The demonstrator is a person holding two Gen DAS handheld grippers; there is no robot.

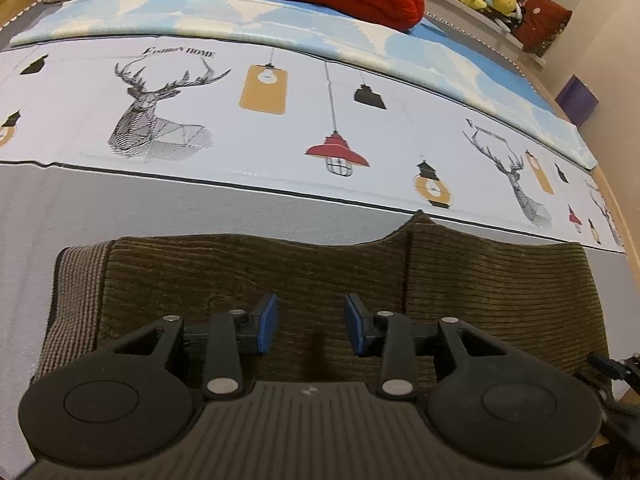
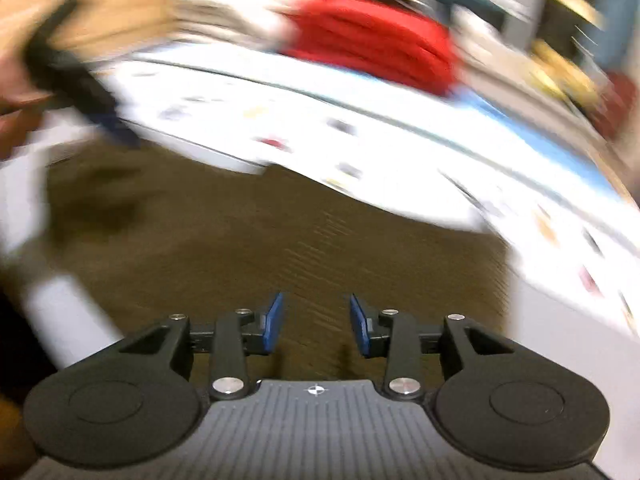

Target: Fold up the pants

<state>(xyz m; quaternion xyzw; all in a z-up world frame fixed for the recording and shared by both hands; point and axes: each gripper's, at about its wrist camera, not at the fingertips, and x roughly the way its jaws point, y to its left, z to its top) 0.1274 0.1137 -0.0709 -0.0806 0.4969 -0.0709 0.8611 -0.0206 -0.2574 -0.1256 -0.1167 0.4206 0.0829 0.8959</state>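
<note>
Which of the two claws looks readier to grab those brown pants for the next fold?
Probably the left claw: its view is sharp, jaws apart just above the brown pants. The right claw is open too, but its picture is smeared.

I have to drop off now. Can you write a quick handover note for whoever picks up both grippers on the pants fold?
Left gripper: jaws apart, nothing between the pads, poised over the brown corduroy pants.
Right gripper: jaws apart, empty, also over the pants; its view is badly blurred.
Pants: lying on the bed's grey sheet, already folded over, with the striped waistband at the left end in the left wrist view.
Done: at least one fold looks made.
Left: probably another fold across the length, then smoothing. Check the right side once the blur clears.
</note>
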